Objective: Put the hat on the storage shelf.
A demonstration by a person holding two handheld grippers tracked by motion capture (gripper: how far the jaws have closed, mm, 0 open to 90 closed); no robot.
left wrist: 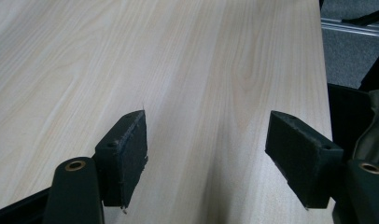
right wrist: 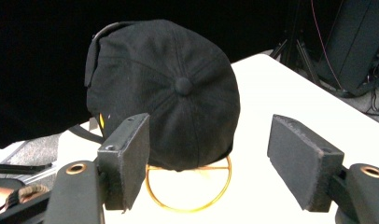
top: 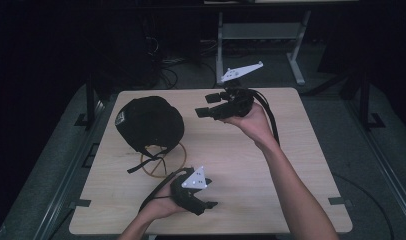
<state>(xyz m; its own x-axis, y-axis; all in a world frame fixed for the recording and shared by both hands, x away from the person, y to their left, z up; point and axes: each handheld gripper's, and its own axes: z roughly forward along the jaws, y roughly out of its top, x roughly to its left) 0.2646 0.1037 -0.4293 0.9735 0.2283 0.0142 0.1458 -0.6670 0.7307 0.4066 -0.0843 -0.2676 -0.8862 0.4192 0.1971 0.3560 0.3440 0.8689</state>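
A black cap (top: 150, 122) sits on a gold wire stand (top: 166, 162) at the left of the wooden table (top: 271, 175), its strap hanging down. My right gripper (top: 203, 106) is held above the table's far middle, pointing left at the cap and apart from it. In the right gripper view the cap (right wrist: 178, 93) and the stand's ring (right wrist: 187, 203) lie ahead of the open, empty jaws (right wrist: 208, 158). My left gripper (top: 206, 206) hovers near the front edge, below the stand. In its own view the jaws (left wrist: 206, 149) stand open over bare wood (left wrist: 178, 56).
A metal frame with white legs (top: 296, 65) and cables (top: 166, 70) stand on the floor behind the table. Rails run along both sides of the table. A dark fabric (left wrist: 372, 121) shows past the table edge in the left gripper view.
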